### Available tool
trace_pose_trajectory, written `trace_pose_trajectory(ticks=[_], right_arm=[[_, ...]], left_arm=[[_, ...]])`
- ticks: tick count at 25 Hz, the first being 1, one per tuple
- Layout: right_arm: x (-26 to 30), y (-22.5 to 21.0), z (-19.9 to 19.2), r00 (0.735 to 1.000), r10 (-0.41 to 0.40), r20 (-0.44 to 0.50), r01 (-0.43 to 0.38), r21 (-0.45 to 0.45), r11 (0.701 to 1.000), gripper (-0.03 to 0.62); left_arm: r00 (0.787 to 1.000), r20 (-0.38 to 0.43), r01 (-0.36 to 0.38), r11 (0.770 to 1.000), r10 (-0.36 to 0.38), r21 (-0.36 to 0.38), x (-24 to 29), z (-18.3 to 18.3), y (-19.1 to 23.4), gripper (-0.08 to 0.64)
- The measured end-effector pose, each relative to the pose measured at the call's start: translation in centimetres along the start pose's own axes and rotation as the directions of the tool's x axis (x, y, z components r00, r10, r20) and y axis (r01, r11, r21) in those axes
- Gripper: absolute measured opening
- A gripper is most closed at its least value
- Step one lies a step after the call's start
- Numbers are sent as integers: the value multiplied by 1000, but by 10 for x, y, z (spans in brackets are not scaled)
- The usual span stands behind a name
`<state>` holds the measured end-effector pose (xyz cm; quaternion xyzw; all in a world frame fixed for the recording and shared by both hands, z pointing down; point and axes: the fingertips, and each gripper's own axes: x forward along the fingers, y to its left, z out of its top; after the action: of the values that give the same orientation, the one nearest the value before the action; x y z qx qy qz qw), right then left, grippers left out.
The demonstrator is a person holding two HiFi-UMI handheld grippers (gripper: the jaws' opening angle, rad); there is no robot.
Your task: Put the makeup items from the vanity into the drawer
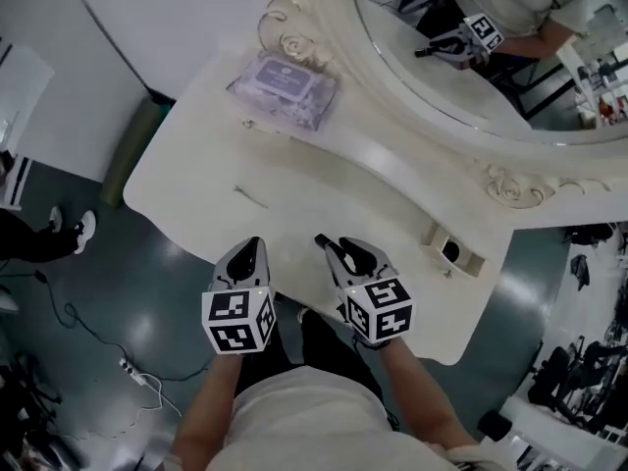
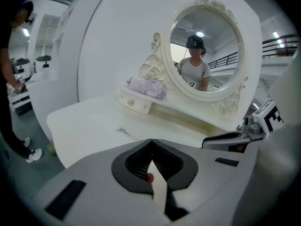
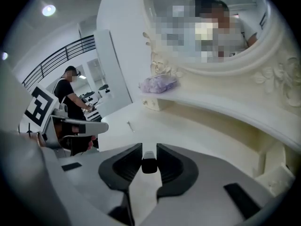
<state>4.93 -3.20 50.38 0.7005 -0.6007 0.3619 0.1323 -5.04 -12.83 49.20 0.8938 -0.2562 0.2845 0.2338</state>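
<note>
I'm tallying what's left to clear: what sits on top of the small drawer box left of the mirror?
A purple soft pack lies flat on the drawer box, covering most of its top. Anything beneath or behind the pack is hidden.

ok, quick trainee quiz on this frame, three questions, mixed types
1. True or false: the purple wipes pack lies at the front edge of the vanity top.
2. What is between the right gripper's jaws? A) a small black object B) the wipes pack C) nothing
3. Fill in: the left gripper's jaw tips stand ___ (together/apart).

Key: 1 false, it sits back beside the mirror frame; 2 A, the small black object; 3 together.
</note>
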Motion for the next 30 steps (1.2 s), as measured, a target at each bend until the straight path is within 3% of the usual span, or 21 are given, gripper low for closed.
trace_pose_trajectory(ticks=[5,13,18,23,30], right_arm=[[-51,-38,0,988,-134,71,126,105,986,104],[-122,-86,-14,932,-339,130,298,257,919,104],[-154,-107,-28,893,-429,134,367,333,868,103],[-178,-123,-32,862,-489,138,411,377,830,103],[-200,-148,-26,825,-545,146,455,401,795,103]], left_arm=[[990,-6,140,984,-141,111,18,22,-61,5],[940,-57,339,910,-335,238,36,28,-153,5],[906,-114,423,860,-408,284,45,18,-189,5],[881,-145,472,825,-450,310,51,14,-216,5],[862,-163,506,803,-479,316,65,17,-239,5]])
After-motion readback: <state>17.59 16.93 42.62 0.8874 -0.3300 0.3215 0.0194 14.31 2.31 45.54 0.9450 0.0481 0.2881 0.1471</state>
